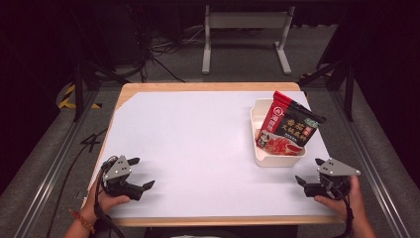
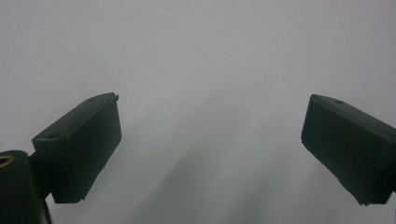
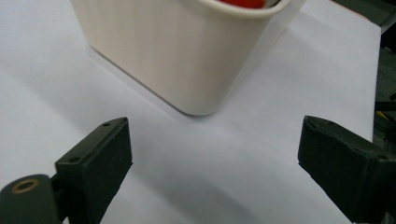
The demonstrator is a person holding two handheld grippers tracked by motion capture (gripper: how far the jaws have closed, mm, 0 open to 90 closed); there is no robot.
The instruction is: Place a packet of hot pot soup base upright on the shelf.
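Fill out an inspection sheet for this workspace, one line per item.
Surface: white sheet covering a wooden table; wood shows at the edges.
Job's things: cream plastic bin at the right; a red and black snack bag stands in it, leaning and jutting above the rim.
Clutter: nothing seen on the sheet.
Grippers: left gripper at the near left, open, holding nothing; right gripper at the near right, open, holding nothing, just short of the bin's near corner.
Cables: a black cable trails from the left gripper.
Surroundings: dark room, grey floor, white frame legs and loose floor cables behind the table.
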